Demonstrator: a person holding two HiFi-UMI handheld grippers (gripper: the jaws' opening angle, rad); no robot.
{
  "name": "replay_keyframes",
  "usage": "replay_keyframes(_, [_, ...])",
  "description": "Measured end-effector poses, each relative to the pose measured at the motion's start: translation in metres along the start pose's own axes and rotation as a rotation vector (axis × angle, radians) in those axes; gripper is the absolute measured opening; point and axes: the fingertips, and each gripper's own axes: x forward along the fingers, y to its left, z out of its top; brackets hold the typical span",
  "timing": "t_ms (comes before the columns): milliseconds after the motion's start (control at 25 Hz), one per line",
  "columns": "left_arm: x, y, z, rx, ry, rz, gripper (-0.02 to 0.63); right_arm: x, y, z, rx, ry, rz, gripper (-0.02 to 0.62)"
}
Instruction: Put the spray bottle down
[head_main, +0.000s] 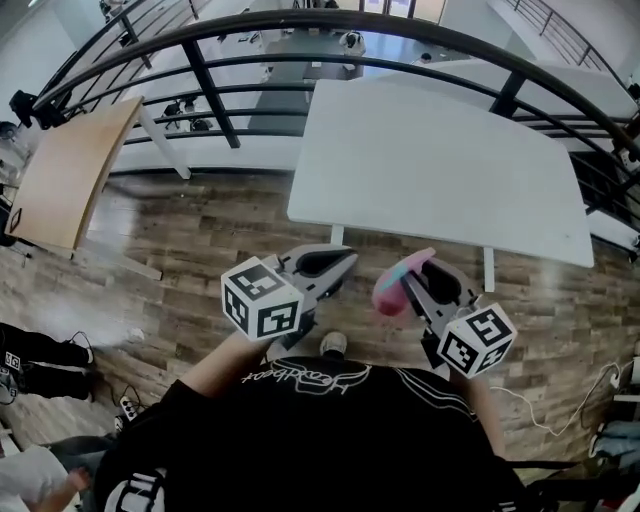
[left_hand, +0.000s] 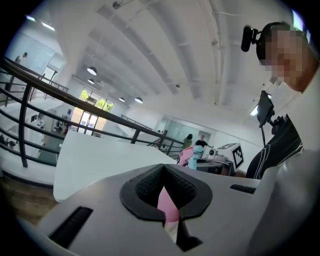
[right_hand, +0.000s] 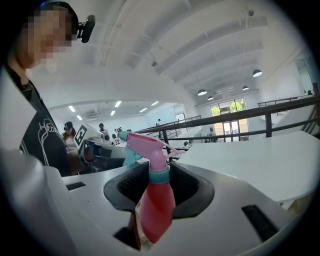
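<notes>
Right gripper (right_hand: 158, 186): clenched on the spray bottle (right_hand: 153, 207), its jaws pressing the red body just below the teal collar.
Left gripper (left_hand: 167, 194): jaws drawn together on a thin pink sliver (left_hand: 166, 206); we cannot tell what it is.
Bottle's place: in the air close to our chest, over the wood floor (head_main: 200, 250), well apart from the white table (head_main: 430, 170) at 12 o'clock.
Long axis: in the head view it runs from 7 to 1 o'clock, head end farthest from us.
Nozzle: in the right gripper view it points to 10 o'clock, with the trigger toward 3.
Handling: we judge it light, smooth plastic with thin walls that give under a hard squeeze; how full it is we cannot see.
Hold: keep to the body under the collar, away from the trigger.
Putting down: base first, axis upright.
</notes>
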Motion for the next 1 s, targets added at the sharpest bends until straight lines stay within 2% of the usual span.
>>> replay_keyframes(240, [0.017, 0.059, 0.020, 0.003, 0.012, -0.007, 0.006, 0.053, -0.032, 0.023, -0.019, -0.007, -0.014, 0.129])
replay_keyframes(680, [0.022, 0.106, 0.023, -0.010, 0.002, 0.018, 0.006, 0.098, -0.051, 0.021, -0.021, 0.010, -0.009, 0.129])
replay_keyframes(1000, [0.054, 0.136, 0.035, -0.033, -0.003, 0.038, 0.006, 0.120, -0.093, 0.026, 0.007, 0.025, 0.004, 0.129])
